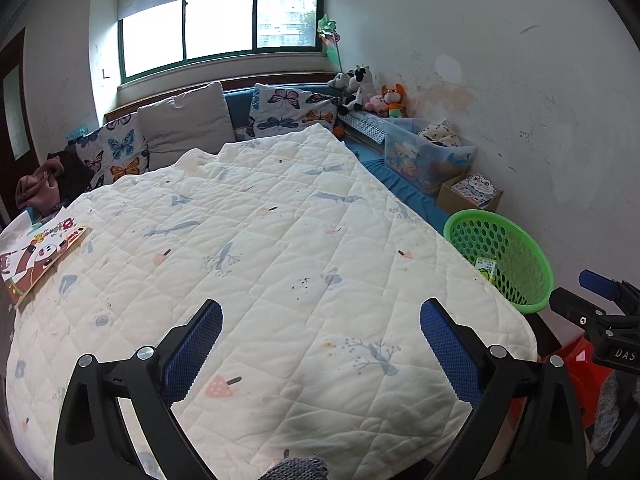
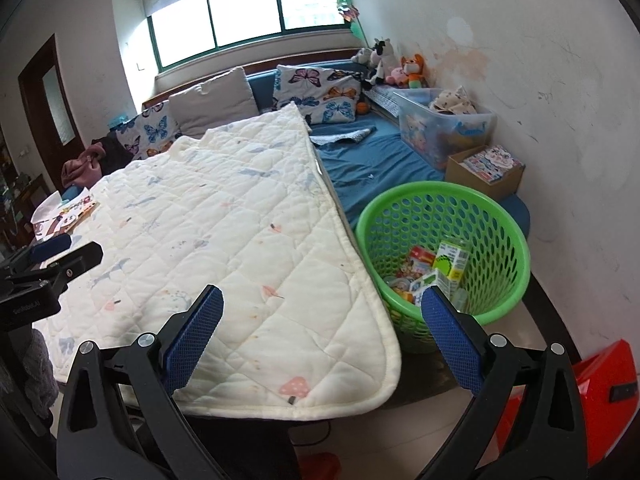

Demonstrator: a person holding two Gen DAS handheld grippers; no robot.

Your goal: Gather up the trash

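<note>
A quilted white quilt [image 1: 260, 248] printed with pale mushrooms and branches covers most of the bed, its stitched diamonds soft and a little stained; beside it lies bare blue sheet [image 2: 372, 160]. A round green basket [image 2: 504, 216] of perforated plastic stands on the bed's near right corner, just beside the quilt's edge, and holds the trash [image 2: 434, 270]: small printed cartons and wrappers lying in its bottom. Behind the basket sit a cardboard box [image 2: 486, 170] and a clear plastic bin [image 2: 444, 124] along the scuffed wall, with plush toys [image 2: 394, 64] at the far corner. Butterfly pillows [image 1: 294, 110] and a plain grey cushion [image 1: 186, 124] lean under the window. A picture book [image 1: 38, 258] lies flat on the quilt's left edge. The left gripper [image 1: 320, 334] hovers over the quilt, jaws wide with nothing between them; the right gripper [image 2: 322, 320] is likewise wide and empty, its right blue meshed pad [image 2: 450, 334] overlapping the basket in view. A red object [image 2: 600, 396] sits on the floor at right.
</note>
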